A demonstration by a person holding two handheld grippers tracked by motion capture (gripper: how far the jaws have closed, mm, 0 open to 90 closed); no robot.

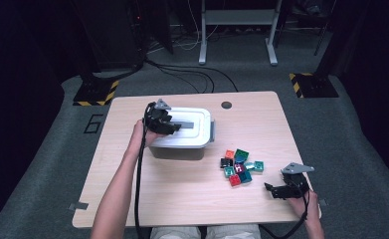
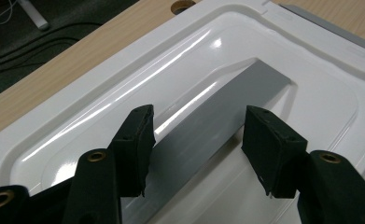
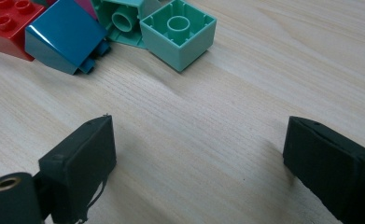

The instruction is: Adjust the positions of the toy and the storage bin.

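On the pale wooden table [image 1: 132,199], a grey plastic box with a glossy white lid [image 2: 124,70] sits left of centre, and the left gripper [image 2: 196,140] hangs over it with its jaws straddling the lid's flat grey handle bar [image 2: 217,121], the pads near its edges but seemingly not yet pressing. Judging by this, the lid is being grasped; next comes pinching the bar and lifting straight up. The right gripper [image 3: 199,158] rests wide apart on bare wood near the loose coloured toy bricks [image 1: 239,167].
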